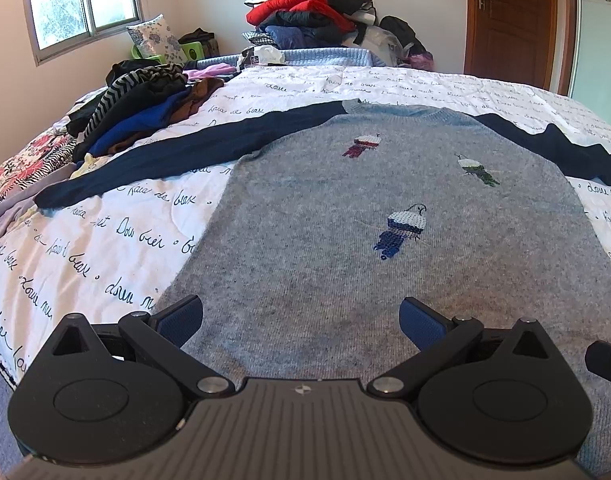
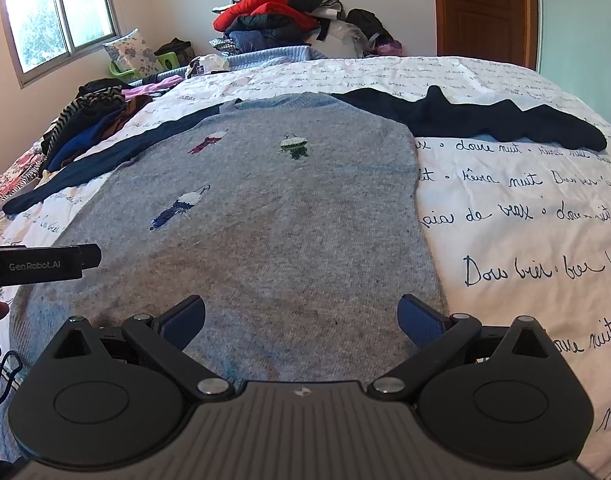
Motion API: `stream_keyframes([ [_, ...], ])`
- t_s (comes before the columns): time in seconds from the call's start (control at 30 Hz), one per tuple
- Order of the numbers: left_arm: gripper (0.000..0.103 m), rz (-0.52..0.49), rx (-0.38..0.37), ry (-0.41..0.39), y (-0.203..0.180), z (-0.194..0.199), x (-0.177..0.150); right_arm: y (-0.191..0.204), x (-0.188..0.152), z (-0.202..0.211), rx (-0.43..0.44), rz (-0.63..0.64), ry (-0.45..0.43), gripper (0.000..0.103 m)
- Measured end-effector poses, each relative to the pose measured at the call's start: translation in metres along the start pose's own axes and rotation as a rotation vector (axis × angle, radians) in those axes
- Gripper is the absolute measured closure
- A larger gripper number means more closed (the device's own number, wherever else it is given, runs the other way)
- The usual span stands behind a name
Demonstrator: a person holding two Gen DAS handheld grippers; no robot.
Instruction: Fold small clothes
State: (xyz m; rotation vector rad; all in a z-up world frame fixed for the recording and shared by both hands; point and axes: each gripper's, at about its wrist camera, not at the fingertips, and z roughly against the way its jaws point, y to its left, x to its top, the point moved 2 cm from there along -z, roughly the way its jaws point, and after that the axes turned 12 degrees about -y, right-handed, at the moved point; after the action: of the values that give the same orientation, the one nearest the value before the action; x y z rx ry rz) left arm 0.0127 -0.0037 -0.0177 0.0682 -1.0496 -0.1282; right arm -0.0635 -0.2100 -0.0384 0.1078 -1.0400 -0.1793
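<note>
A small grey sweater (image 1: pixel 345 220) with navy sleeves and three embroidered birds lies flat, front up, on the bed, both sleeves spread out. My left gripper (image 1: pixel 301 322) hovers open over its hem near the left corner, nothing between the blue pads. In the right wrist view the same sweater (image 2: pixel 265 220) fills the middle, and my right gripper (image 2: pixel 301 322) is open above the hem's right part, also empty. The left gripper's body (image 2: pixel 41 266) pokes in from the left edge there. The right sleeve (image 2: pixel 485 120) is rumpled.
The white bedspread (image 2: pixel 525 220) with handwritten script covers the bed. A heap of dark clothes (image 1: pixel 145 104) lies at the bed's left side. A tall pile of clothes (image 1: pixel 309 12) stands behind the bed. A wooden door (image 1: pixel 513 20) is at the back right.
</note>
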Motion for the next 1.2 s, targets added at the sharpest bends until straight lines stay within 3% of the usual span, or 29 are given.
stream_keyframes([
  [1.2,0.0,-0.008,-0.002,-0.005,-0.0017,0.0002,0.002,-0.0038,0.0005,0.0008,0.002,-0.012,0.001,0.0],
])
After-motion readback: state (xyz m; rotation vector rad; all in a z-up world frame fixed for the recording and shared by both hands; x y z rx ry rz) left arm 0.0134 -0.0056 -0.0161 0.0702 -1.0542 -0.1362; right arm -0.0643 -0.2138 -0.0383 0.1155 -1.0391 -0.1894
